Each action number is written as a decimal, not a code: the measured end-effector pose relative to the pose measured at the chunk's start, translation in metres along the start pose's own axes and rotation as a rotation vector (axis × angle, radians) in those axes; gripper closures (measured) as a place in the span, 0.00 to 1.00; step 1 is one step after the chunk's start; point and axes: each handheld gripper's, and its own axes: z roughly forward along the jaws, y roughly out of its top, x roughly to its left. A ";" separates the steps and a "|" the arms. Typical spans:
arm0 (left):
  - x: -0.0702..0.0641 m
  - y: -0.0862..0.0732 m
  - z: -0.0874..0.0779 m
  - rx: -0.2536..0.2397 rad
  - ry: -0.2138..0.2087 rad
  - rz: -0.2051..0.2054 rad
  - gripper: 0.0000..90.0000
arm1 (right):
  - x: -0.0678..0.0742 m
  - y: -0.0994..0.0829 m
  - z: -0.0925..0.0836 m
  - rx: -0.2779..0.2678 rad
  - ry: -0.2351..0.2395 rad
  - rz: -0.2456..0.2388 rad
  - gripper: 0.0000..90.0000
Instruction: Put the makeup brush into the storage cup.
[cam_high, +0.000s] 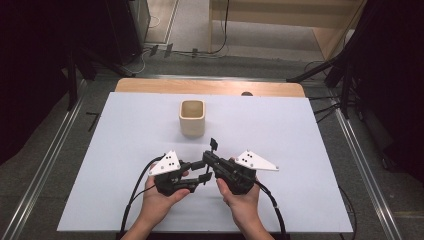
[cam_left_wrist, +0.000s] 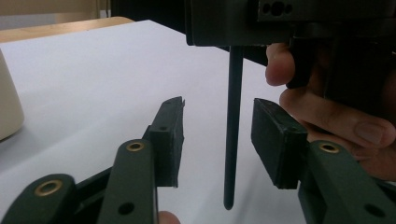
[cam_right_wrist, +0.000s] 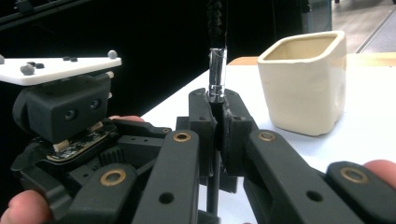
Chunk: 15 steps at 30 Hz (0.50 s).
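A thin brush stands upright with black bristles, a silver ferrule and a dark slim handle. My right gripper is shut on it just below the ferrule. In the high view the right gripper holds the brush near the table's front middle. My left gripper is open, and the handle hangs between its two pads without touching either. The left gripper sits just below and left of the right one. A cream square cup stands behind them, upright and empty.
The white table top spreads wide on both sides of the hands. A wooden strip runs along its far edge. Dark stands and cables line the floor at the right. The cup is close on the right in the right gripper view.
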 end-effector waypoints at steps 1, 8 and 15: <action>-0.001 0.000 0.000 0.002 0.003 0.002 0.63 | 0.001 0.000 0.000 0.002 0.003 -0.002 0.97; -0.003 0.000 0.002 -0.002 -0.001 -0.003 0.77 | 0.004 -0.001 0.002 0.004 0.027 -0.028 0.97; -0.006 -0.002 0.005 0.002 0.004 -0.003 0.94 | 0.007 -0.004 0.004 0.014 0.032 -0.056 0.96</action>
